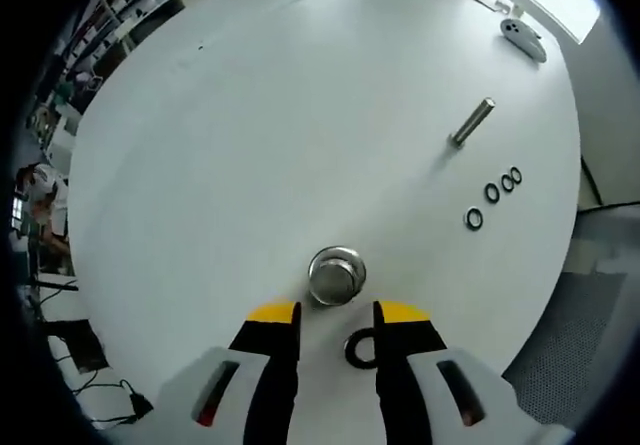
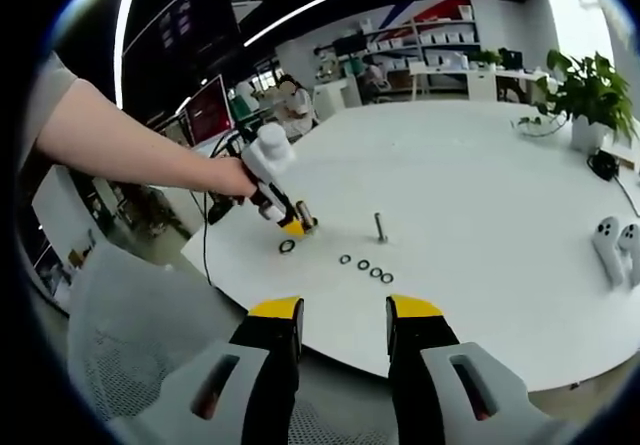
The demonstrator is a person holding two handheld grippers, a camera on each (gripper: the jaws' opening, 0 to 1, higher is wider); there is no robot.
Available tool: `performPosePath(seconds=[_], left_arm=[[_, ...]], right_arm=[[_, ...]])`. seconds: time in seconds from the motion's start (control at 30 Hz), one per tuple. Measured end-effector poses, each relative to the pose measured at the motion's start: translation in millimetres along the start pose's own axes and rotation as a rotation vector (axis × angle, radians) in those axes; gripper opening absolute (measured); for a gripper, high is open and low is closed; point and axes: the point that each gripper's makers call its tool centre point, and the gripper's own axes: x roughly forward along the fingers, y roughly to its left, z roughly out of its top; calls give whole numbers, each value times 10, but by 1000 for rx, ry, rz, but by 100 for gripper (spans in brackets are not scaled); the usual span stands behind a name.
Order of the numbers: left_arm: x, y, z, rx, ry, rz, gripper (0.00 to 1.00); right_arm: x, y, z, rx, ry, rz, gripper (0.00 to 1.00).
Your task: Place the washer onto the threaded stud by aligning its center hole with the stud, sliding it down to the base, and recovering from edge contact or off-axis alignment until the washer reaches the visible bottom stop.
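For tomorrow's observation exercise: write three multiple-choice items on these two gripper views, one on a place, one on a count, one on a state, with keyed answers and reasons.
1. Where is the large black washer?
A. on the stud
B. flat on the table by the left gripper
C. in the right gripper

2. How many small black rings lie in a row?
A. two
B. four
C. seven

3. The right gripper is:
A. open
B. shut on a washer
C. shut on the stud

Answers: B, it lies beside the left gripper tips; B, four show near the stud; A, empty gap between its jaws.

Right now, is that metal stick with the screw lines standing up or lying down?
Standing up. In the right gripper view the threaded stud rises straight from the white table, beside the row of washers.
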Motion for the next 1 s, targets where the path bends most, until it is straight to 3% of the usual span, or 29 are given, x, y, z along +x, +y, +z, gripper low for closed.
performPosePath(seconds=[0.43, 0.53, 1.0], left_arm=[[-55, -142, -254, -113, 7, -26, 31], [-41, -206, -316, -102, 13, -13, 31], [34, -244, -336, -112, 15, -17, 31]], right_arm=[[0, 21, 8, -2, -6, 14, 35], [7, 34, -3, -9, -1, 19, 35], [7, 31, -11, -16, 3, 17, 35]])
